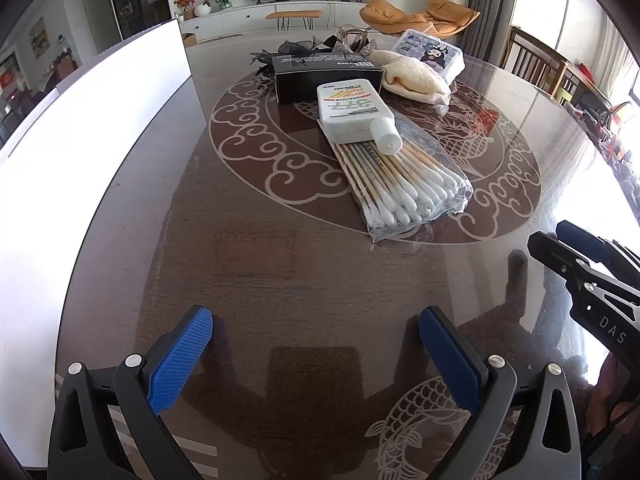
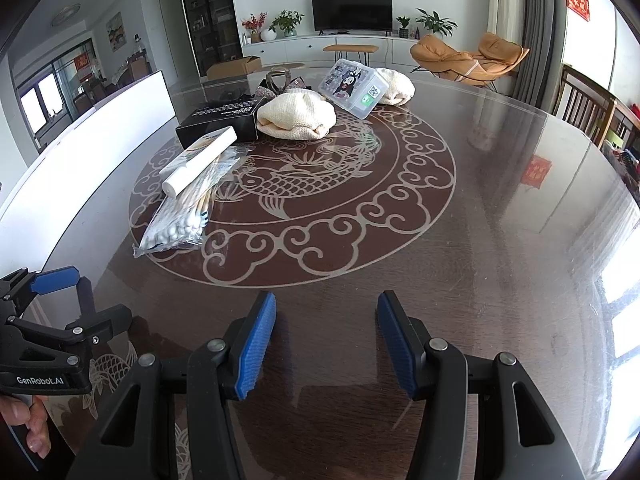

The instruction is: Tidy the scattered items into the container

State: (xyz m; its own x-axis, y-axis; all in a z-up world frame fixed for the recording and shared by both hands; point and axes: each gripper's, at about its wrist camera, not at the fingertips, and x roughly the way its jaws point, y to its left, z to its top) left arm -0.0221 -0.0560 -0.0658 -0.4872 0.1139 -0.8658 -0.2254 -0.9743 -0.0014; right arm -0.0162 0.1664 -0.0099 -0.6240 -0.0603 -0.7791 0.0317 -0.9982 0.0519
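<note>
A clear bag of cotton swabs (image 1: pixel 404 188) (image 2: pixel 180 216) lies mid-table with a white flat bottle (image 1: pixel 352 110) (image 2: pixel 198 160) resting on its far end. Behind them sit a black box (image 1: pixel 328 76) (image 2: pixel 222 120), a cream knitted cloth (image 1: pixel 412 78) (image 2: pixel 296 116), a clear plastic box with a cartoon label (image 1: pixel 434 54) (image 2: pixel 354 86) and a dark hair bow (image 1: pixel 296 46) (image 2: pixel 282 80). The white container (image 1: pixel 92 128) (image 2: pixel 80 140) stands along the left. My left gripper (image 1: pixel 316 344) (image 2: pixel 72 308) is open and empty, low over the near table. My right gripper (image 2: pixel 326 340) (image 1: pixel 560 240) is open and empty beside it.
The round dark table (image 2: pixel 500 200) has a glossy glass top with a pale fish-and-cloud pattern. A second cream cloth (image 2: pixel 396 86) lies behind the plastic box. Wooden chairs (image 2: pixel 588 108) stand at the right edge. A living room with a TV lies beyond.
</note>
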